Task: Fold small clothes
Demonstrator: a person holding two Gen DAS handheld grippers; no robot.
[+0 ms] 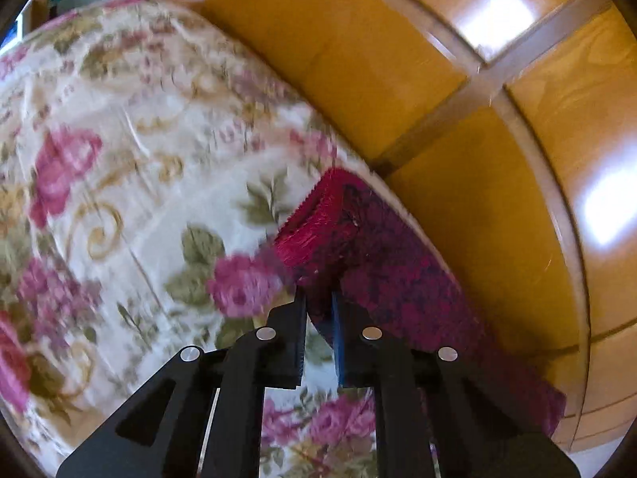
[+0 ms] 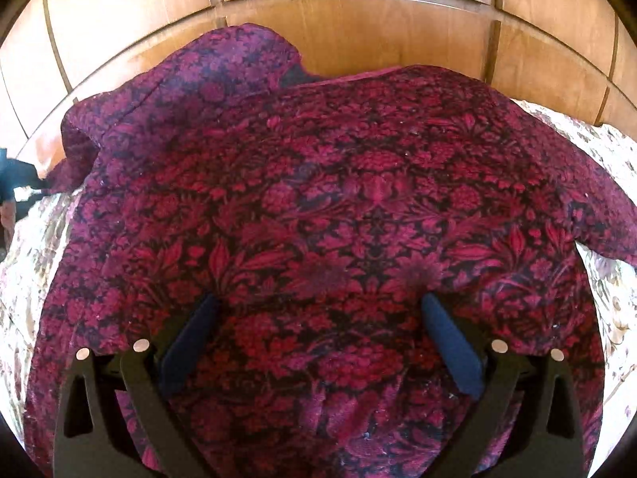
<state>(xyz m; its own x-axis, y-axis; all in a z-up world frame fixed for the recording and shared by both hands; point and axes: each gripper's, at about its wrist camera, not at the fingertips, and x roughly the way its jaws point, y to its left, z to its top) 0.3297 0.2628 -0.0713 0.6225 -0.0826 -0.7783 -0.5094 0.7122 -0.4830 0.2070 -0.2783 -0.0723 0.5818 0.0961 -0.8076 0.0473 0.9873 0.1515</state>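
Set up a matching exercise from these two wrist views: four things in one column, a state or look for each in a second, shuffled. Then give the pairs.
1. left gripper
2. right gripper
3. magenta garment
4. bedspread

A. white with pink roses
B. spread out flat, dark floral pattern
C. jaws wide apart, nothing pinched
D. shut on a cloth edge

Pairs: 1-D, 2-C, 3-B, 4-A

The left gripper (image 1: 318,298) is angled downward, its jaws drawn nearly together and pinched on an edge of the garment (image 1: 318,235); the right gripper (image 2: 318,302) is tilted downward, jaws spread wide, nothing clamped between its fingers.
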